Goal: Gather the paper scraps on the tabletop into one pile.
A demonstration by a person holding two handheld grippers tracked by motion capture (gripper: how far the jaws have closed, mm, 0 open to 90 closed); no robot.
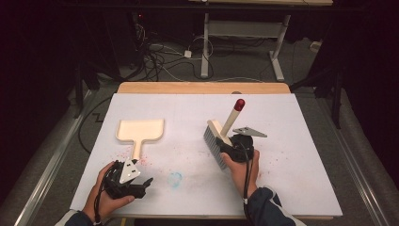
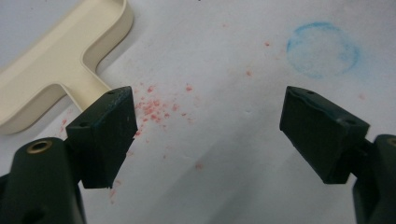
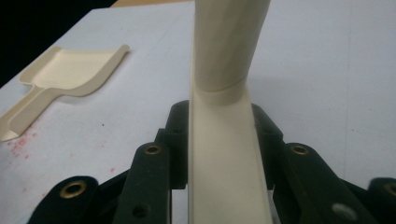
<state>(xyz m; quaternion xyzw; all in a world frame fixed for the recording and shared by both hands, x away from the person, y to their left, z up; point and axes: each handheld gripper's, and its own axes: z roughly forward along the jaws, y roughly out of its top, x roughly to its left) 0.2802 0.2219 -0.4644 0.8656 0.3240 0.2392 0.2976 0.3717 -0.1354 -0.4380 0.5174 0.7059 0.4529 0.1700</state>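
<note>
Right tongs (image 1: 226, 147) clamp the brush (image 1: 217, 137) (handle up); left tongs (image 1: 141, 184) gape empty.

The table top (image 1: 291, 155) is white, edged at the far side by a pale wooden strip (image 1: 202, 87). The dustpan (image 1: 140, 130) is cream. The brush (image 1: 221, 136) has a cream back and handle, grey bristles and a dark red knob (image 1: 240, 104) at the handle's end. Fine pinkish-red crumbs (image 2: 154, 108) speckle the white surface by the dustpan's handle. A faint light-blue ring stain (image 2: 323, 49) marks the table. Both the left gripper (image 1: 141, 186) and the right gripper (image 1: 237, 143) are black, with brass-coloured rivets, each topped by a grey plate.
</note>
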